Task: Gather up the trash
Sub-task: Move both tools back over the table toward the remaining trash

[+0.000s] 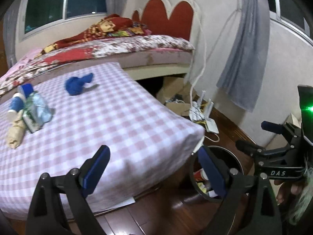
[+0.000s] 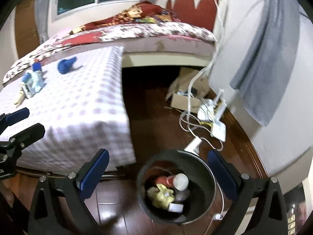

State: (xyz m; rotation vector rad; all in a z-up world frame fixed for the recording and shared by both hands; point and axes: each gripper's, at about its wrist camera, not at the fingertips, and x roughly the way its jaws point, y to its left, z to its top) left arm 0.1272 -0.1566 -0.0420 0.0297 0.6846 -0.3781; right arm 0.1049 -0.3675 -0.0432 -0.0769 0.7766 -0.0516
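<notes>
A black round bin point(image 2: 203, 201) stands on the wood floor beside the checked mattress point(image 2: 78, 115); it holds a red cup, yellow wrapper and white scraps. My right gripper point(image 2: 158, 176) is open and empty, above the bin. My left gripper point(image 1: 154, 168) is open and empty at the mattress corner, with the bin point(image 1: 232, 156) to its right. On the mattress lie a crumpled blue wad point(image 1: 78, 84) and a pile of trash point(image 1: 29, 109): clear plastic bottle, blue-capped containers, tan wrapper. The right gripper point(image 1: 258, 139) shows in the left wrist view.
A bed with floral sheets point(image 1: 127, 45) and a red blanket stands behind the mattress. White routers and cables point(image 2: 213, 117) and cardboard boxes point(image 2: 185, 96) lie on the floor by the wall. A grey curtain point(image 1: 246, 58) hangs at right.
</notes>
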